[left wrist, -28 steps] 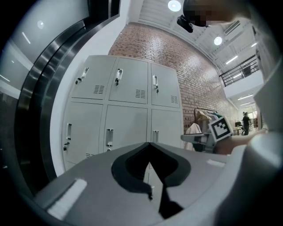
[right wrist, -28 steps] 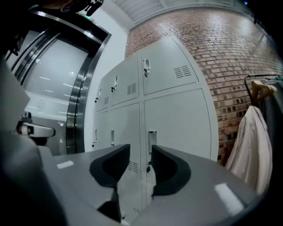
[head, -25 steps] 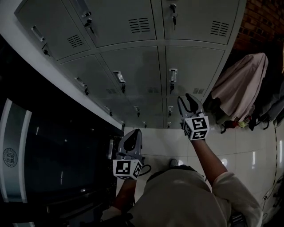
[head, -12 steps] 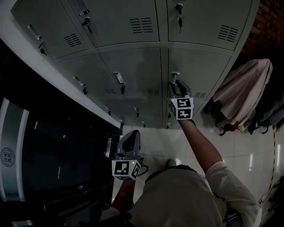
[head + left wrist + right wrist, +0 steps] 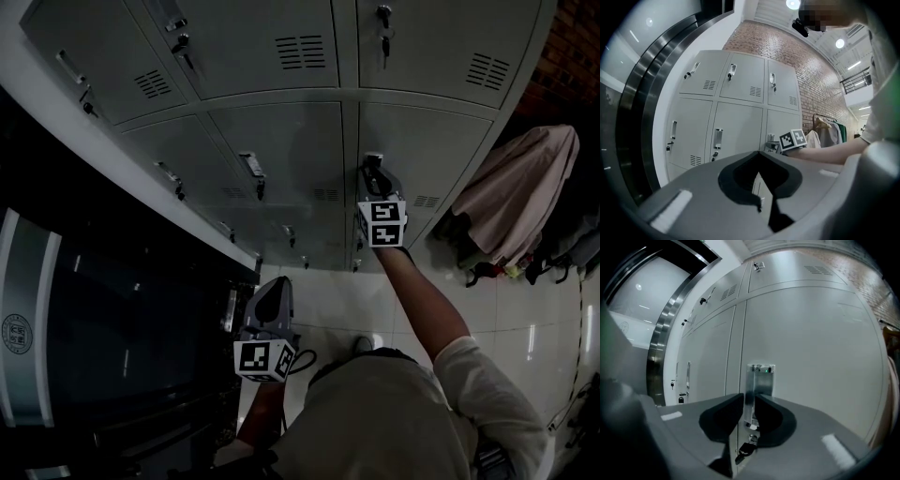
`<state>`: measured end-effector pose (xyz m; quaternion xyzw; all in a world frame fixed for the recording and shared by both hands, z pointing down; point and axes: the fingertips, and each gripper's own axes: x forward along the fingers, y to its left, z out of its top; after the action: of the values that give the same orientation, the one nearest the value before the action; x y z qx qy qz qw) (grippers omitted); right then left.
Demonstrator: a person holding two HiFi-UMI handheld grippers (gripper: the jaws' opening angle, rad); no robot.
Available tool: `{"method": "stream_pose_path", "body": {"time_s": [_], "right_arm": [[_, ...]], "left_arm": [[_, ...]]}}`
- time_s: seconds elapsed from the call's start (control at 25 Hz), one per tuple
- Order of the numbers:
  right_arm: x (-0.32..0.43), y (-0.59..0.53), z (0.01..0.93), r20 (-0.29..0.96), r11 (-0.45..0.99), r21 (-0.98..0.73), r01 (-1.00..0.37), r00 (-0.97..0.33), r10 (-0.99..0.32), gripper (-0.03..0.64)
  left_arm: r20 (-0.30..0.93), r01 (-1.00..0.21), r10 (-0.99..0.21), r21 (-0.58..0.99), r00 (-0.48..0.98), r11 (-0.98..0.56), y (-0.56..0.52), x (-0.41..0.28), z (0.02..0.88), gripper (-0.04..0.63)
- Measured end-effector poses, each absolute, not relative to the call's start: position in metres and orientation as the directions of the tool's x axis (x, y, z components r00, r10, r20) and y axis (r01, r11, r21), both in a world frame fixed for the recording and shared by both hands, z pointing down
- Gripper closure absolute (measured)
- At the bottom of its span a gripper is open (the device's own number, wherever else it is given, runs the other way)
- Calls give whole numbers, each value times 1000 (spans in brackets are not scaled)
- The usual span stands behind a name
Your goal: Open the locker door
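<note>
Close to the body, the left claw (image 5: 277,289) is held low, with its jaws together and nothing in them. The right arm (image 5: 424,302) reaches straight out to the lockers. The right claw (image 5: 749,398) points level. Its jaws have just been closing, and they squeeze the handle (image 5: 760,378) from both sides. The handle is tall and thin and stands upright at the left edge of the shut locker door (image 5: 815,348). A small key (image 5: 743,453) hangs under it.
</note>
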<state>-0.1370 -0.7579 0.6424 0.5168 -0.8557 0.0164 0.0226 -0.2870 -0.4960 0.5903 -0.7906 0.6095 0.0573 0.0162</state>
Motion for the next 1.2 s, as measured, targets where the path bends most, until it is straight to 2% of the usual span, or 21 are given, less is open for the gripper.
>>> {"method": "stream_pose_path", "body": {"time_s": [0.08,0.64,1.2], "right_arm": [[-139,-758,642,54,463,-2,-886,-462,-885,565],[-137,-748,642,46,488,-8,-873,-488,-872,566],[-126,-684,633,15,599,5,-801,-598,-801,566]], "left_arm": [[-108,-967,-964,47,243,-249,-497,-288,590,508],[-105,-963,-960,52,260,-266,-499,-286,592,508],[-97,-956,-954,48,285,-290,-489,-269,589,508]]}}
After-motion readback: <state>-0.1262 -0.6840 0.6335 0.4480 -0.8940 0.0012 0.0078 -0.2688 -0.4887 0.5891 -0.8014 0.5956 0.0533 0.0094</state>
